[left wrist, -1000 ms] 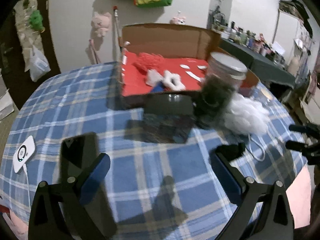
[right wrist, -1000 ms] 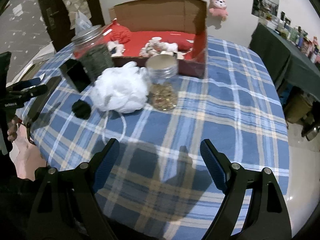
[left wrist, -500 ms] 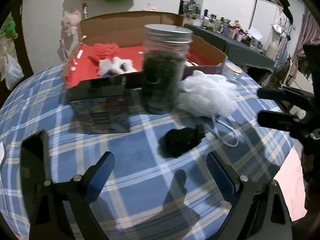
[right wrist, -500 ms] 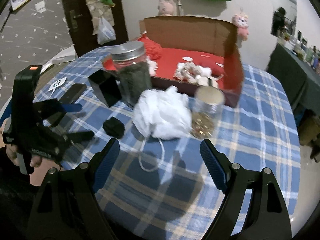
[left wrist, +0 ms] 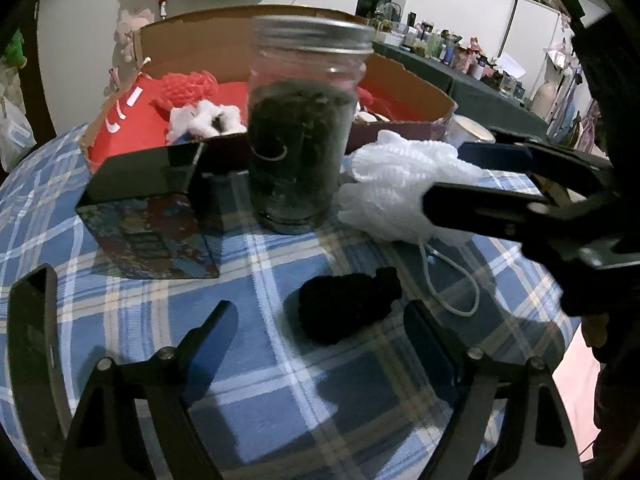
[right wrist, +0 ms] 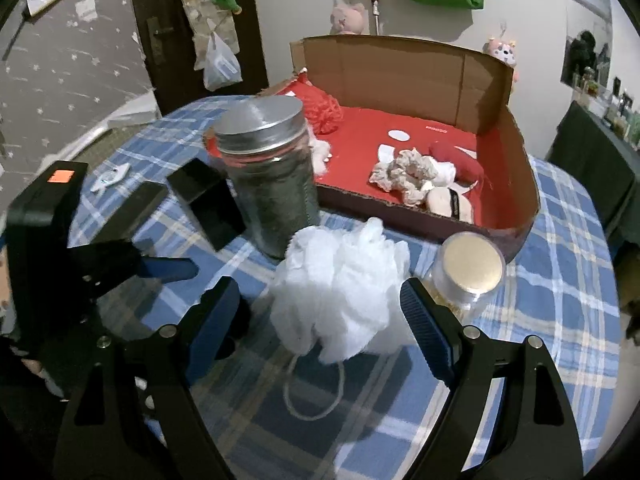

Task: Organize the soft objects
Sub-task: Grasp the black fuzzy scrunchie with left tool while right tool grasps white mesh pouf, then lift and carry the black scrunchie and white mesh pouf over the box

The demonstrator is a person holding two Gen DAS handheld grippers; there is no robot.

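The white mesh puff (right wrist: 340, 292) sits on the plaid tabletop (right wrist: 560, 280), framed by the right tongs (right wrist: 320, 308), spread wide. Left tongs (left wrist: 320, 332), also apart, bracket a black soft lump (left wrist: 348, 304), half-hidden behind a fingertip in the right view.

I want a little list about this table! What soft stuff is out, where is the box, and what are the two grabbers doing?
Surface: blue plaid tablecloth
Soft item near left gripper: small black knitted lump, lying on the cloth
Soft item near right gripper: fluffy white mesh bath pouf with a cord loop
Box: open cardboard box with red lining, behind the jars, soft things already inside
Jars: tall glass jar with metal lid; short jar with gold lid
Left gripper: open, just before the black lump
Right gripper: open, around the pouf
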